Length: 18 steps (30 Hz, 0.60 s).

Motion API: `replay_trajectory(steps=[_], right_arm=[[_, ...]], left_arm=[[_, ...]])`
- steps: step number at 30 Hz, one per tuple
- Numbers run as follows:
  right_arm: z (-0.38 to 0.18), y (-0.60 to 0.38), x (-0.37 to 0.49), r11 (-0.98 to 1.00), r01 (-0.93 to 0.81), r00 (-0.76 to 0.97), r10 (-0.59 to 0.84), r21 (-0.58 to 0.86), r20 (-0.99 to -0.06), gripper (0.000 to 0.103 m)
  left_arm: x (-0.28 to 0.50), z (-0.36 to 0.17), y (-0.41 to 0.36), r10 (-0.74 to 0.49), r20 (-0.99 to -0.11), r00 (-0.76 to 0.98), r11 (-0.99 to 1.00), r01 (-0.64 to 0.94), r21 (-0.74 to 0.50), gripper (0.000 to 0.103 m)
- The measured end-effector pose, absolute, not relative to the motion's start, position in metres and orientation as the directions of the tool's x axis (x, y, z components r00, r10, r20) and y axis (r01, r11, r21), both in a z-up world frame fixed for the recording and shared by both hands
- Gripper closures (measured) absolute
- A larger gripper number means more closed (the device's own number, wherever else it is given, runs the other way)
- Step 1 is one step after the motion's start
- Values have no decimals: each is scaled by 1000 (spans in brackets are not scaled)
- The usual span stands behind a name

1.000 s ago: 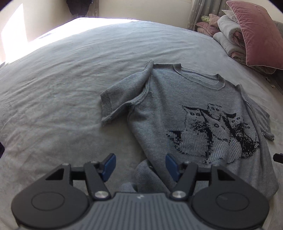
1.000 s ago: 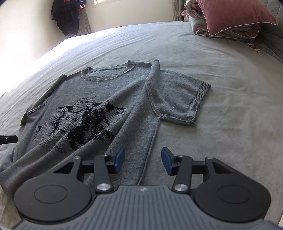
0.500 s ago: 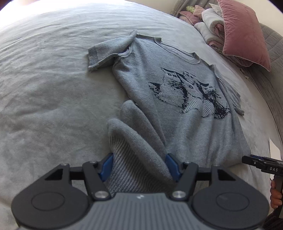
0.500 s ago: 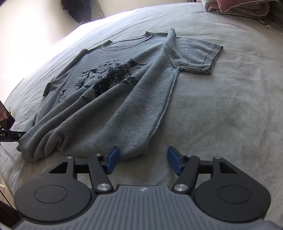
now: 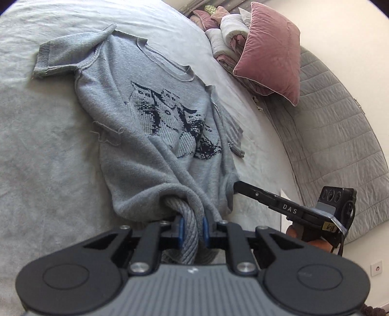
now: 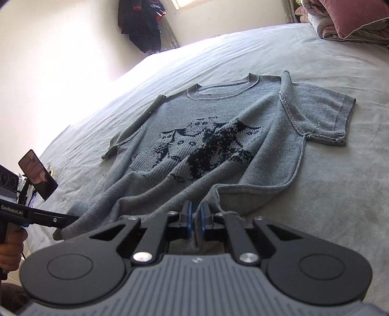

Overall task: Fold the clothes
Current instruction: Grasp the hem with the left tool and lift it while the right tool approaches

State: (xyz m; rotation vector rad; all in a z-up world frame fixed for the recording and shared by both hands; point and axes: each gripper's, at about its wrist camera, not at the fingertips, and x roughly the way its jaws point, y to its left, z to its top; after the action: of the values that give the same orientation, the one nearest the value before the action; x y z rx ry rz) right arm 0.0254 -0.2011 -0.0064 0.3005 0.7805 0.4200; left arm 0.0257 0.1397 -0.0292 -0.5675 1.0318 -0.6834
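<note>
Broadly, the grey bed (image 6: 340, 194) took up nearly all of both views, and your grey knitted sweater (image 6: 218, 116) lay spread flat on it, front up, with the dark cat pattern (image 6: 206, 148) showing and the collar pointing away from you. At the far end of the bed, a pink pillow (image 5: 272, 53) leaned on a pile of rolled bedding (image 5: 226, 31), and dark clothes (image 6: 141, 21) hung on the far wall. One short sleeve (image 6: 325, 116) was laid out flat on your right; the other sleeve (image 6: 131, 131) lay narrow along the sweater's left edge. You had the left gripper (image 5: 192, 229) closing on the bunched ribbed hem at the near left corner, with the cloth packed between its blue pads (image 5: 181, 231). You had the right gripper (image 6: 195, 222) at the near right corner of the hem, its pads pinched nearly together on a thin fold of the knit
</note>
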Motion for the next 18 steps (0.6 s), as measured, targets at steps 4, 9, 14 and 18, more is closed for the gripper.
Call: replay_trajectory(steps=[4, 9, 14, 18], right_arm=[[-2, -202, 36, 865, -219, 660, 472, 452, -584, 82], [-10, -206, 36, 854, -212, 631, 491, 475, -601, 46], [-12, -197, 23, 852, -267, 595, 513, 450, -619, 46], [-16, -185, 13, 846, -320, 546, 532, 426, -647, 46]], left_arm=[[45, -29, 119, -740, -556, 378, 656, 222, -722, 88], [72, -40, 94, -710, -555, 433, 661, 137, -738, 88], [91, -58, 77, -675, -599, 430, 676, 36, -736, 88], [96, -60, 71, -660, -614, 433, 686, 15, -727, 86]])
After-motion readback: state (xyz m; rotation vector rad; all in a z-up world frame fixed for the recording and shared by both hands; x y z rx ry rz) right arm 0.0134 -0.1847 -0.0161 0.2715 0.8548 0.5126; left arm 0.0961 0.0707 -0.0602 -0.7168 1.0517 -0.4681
